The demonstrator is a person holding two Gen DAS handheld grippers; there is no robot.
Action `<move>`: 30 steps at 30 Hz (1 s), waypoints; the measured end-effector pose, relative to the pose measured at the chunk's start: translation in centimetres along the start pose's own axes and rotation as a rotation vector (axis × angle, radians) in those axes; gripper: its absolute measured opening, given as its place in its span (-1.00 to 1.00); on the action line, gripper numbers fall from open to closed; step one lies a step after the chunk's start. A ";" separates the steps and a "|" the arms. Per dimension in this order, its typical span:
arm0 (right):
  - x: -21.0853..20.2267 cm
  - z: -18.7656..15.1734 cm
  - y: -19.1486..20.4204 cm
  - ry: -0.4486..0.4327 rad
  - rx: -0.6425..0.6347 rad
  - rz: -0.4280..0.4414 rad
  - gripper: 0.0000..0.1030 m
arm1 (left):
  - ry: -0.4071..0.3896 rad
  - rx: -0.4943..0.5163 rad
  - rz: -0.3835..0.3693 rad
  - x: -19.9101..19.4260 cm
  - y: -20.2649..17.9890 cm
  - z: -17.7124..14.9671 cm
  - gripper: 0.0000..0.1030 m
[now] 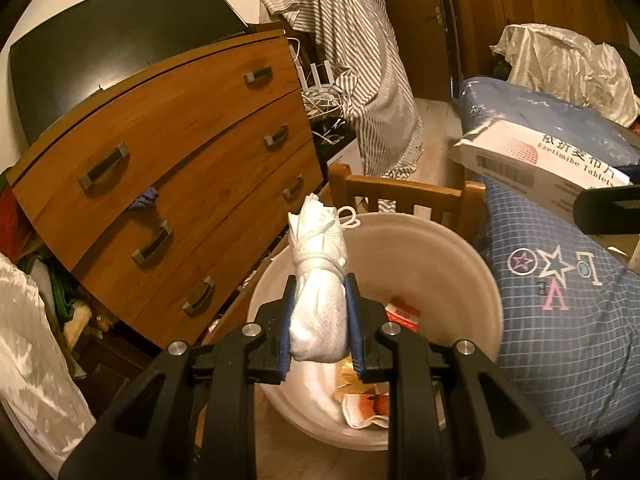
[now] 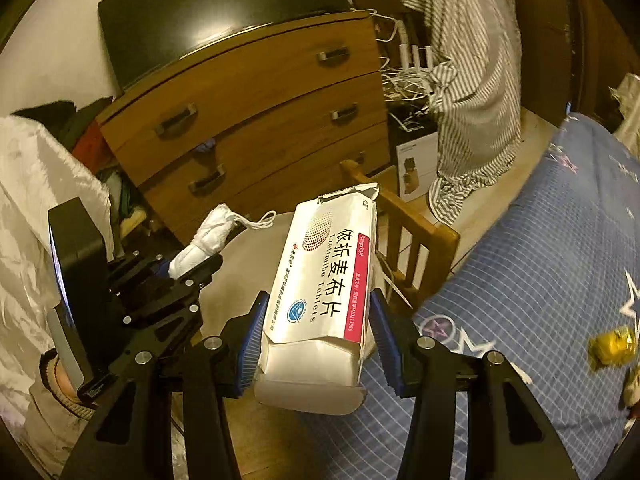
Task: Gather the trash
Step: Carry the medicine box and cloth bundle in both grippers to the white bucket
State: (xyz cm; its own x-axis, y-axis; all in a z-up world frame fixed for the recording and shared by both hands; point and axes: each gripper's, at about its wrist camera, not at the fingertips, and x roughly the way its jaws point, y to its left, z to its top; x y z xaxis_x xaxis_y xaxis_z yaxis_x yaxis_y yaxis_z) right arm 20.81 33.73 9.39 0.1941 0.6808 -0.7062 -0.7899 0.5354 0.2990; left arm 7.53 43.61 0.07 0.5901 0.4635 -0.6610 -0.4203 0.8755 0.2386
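2 grippers, 1 rolled mask (image 1: 318,312), 1 tablet box (image 2: 324,296).

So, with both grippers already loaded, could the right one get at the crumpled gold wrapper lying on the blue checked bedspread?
Probably not yet. The right gripper is shut on the white tablet box, so its jaws are occupied. The gold wrapper lies uncovered on the bedspread off to its right, with nothing blocking the way.

bin (image 1: 472,264) mouth open above; dresser (image 1: 192,168) left; chair rail (image 1: 400,192) behind; bed (image 1: 568,320) right
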 end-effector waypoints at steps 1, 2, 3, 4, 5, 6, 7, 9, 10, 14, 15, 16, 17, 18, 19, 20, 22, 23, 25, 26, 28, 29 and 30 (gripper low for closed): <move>0.4 0.3 0.4 0.006 -0.007 -0.002 0.00 | 0.004 0.001 0.000 0.2 0.2 0.0 -0.59; 0.7 0.4 0.6 0.010 -0.011 -0.002 0.00 | 0.011 -0.002 -0.003 0.4 0.6 -0.1 -0.59; 1.0 0.5 1.0 0.015 -0.016 -0.002 0.00 | 0.016 -0.004 -0.006 0.5 0.8 -0.1 -0.59; 1.4 0.6 1.3 0.020 -0.020 -0.004 0.00 | 0.020 -0.006 -0.007 0.7 1.0 -0.2 -0.59; 1.8 0.6 1.5 0.026 -0.022 -0.006 0.00 | 0.024 -0.005 -0.007 0.9 1.3 -0.3 -0.59; 2.1 0.6 1.6 0.030 -0.023 -0.006 0.00 | 0.027 -0.004 -0.007 1.0 1.4 -0.4 -0.59; 2.4 0.6 1.8 0.035 -0.025 -0.007 0.00 | 0.029 -0.003 -0.008 1.1 1.4 -0.5 -0.59; 3.0 0.6 2.1 0.043 -0.028 -0.009 0.00 | 0.034 -0.001 -0.007 1.2 1.6 -0.7 -0.59; 3.3 0.6 2.2 0.048 -0.028 -0.009 0.00 | 0.037 -0.001 -0.008 1.4 1.7 -0.8 -0.59; 3.9 0.4 2.6 0.057 -0.038 -0.012 0.00 | 0.043 -0.002 -0.008 1.7 1.9 -1.0 -0.59; 4.0 0.4 2.7 0.059 -0.041 -0.011 0.00 | 0.043 -0.003 -0.007 1.7 2.0 -1.0 -0.59; 4.1 0.4 2.8 0.061 -0.043 -0.012 0.00 | 0.043 -0.003 -0.007 1.8 2.0 -1.0 -0.59; 4.2 0.4 2.9 0.063 -0.045 -0.012 0.00 | 0.043 -0.002 -0.008 1.8 2.0 -1.0 -0.59; 4.2 0.4 2.9 0.063 -0.045 -0.013 0.00 | 0.043 -0.001 -0.007 1.8 2.0 -1.0 -0.59; 4.3 0.4 2.9 0.065 -0.045 -0.013 0.00 | 0.043 0.000 -0.006 1.8 2.0 -1.1 -0.59; 4.4 0.4 2.9 0.067 -0.044 -0.014 0.00 | 0.043 -0.001 -0.006 1.8 2.1 -1.1 -0.59; 4.4 0.3 2.8 0.070 -0.044 -0.015 0.00 | 0.044 0.000 -0.005 1.8 2.0 -1.1 -0.59; 4.4 0.2 2.8 0.071 -0.045 -0.015 0.00 | 0.045 0.001 -0.005 1.9 2.0 -1.1 -0.59; 4.5 0.2 2.9 0.073 -0.048 -0.016 0.00 | 0.048 0.003 -0.006 2.1 2.0 -1.2 -0.59; 4.6 0.2 2.9 0.073 -0.048 -0.017 0.00 | 0.049 0.004 -0.006 2.1 2.0 -1.2 -0.59; 4.6 0.2 3.0 0.072 -0.050 -0.017 0.00 | 0.051 0.006 -0.005 2.3 2.0 -1.3 -0.59; 4.6 0.2 2.9 0.074 -0.049 -0.016 0.00 | 0.052 0.007 -0.006 2.3 1.9 -1.3 -0.59; 4.7 0.2 3.0 0.074 -0.049 -0.016 0.00 | 0.053 0.007 -0.006 2.4 1.9 -1.3 -0.59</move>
State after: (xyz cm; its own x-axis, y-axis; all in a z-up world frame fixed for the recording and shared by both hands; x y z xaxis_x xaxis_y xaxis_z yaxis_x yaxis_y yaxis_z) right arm 19.46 38.66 7.08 0.1647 0.6324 -0.7569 -0.8151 0.5194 0.2566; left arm 7.19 46.22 -2.00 0.5549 0.4505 -0.6994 -0.4118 0.8792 0.2396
